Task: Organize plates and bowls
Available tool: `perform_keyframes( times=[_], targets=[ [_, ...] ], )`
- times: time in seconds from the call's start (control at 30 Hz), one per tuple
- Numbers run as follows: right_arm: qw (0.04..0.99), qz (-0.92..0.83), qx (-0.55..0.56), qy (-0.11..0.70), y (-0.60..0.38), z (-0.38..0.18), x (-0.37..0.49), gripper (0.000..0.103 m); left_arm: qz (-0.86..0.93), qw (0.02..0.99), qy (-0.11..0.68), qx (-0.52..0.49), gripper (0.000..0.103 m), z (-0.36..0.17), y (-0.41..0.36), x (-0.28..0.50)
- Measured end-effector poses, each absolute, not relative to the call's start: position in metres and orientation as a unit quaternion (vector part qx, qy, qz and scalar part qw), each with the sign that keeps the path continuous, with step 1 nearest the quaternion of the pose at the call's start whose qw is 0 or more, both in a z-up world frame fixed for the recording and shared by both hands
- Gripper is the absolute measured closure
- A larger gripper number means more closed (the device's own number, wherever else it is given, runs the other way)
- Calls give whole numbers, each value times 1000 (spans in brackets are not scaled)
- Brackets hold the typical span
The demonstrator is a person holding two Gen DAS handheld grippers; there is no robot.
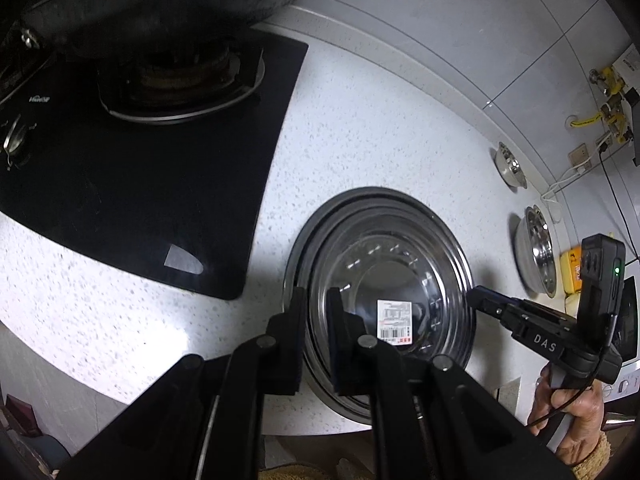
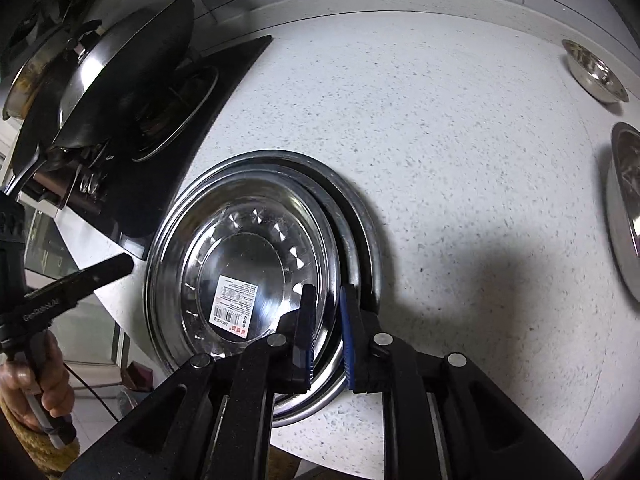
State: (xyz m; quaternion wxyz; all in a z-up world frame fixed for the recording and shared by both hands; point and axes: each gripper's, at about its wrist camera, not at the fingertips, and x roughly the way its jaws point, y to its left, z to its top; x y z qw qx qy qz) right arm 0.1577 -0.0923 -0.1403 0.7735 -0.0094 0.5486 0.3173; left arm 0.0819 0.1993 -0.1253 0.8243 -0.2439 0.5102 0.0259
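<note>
A steel plate with a barcode sticker [image 1: 394,318] [image 2: 234,308] lies inside a larger steel plate [image 1: 460,248] [image 2: 360,216] on the white speckled counter. My left gripper [image 1: 316,296] straddles the left rim of the inner plate, jaws narrowly apart around it. My right gripper [image 2: 328,292] straddles the same plate's right rim, jaws narrowly apart around it. A small steel bowl [image 1: 510,166] [image 2: 596,70] and a bigger steel bowl [image 1: 538,250] [image 2: 626,208] stand further right on the counter.
A black gas hob [image 1: 140,168] [image 2: 200,120] with a wok [image 1: 168,4] [image 2: 128,76] lies to the left. The counter's front edge runs just below the plates. Wall sockets, cables and a yellow valve [image 1: 612,80] are at the far right.
</note>
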Motion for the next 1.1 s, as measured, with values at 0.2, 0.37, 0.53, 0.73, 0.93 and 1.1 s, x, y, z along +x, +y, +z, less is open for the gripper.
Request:
perform_keyframes(
  times=[0.2, 0.37, 0.53, 0.73, 0.93, 1.1],
  targets=[
    [785, 317, -9, 533, -90, -129, 152, 90, 21, 828, 504, -246, 68, -116, 200, 82],
    [796, 313, -5, 518, -96, -118, 144, 76, 26, 827, 499, -259, 46, -109, 205, 81],
    [807, 307, 11, 504, -118, -106, 140, 56, 9, 825, 498, -265, 41, -100, 192, 86],
    [820, 283, 50, 494, -169, -98, 144, 34, -55, 823, 498, -269, 39, -87, 147, 102],
    [831, 243, 92, 492, -241, -96, 155, 21, -112, 845, 480, -209, 39, -77, 79, 123],
    [843, 199, 105, 489, -298, -97, 168, 16, -142, 839, 500, -161, 39, -78, 21, 149]
  ],
)
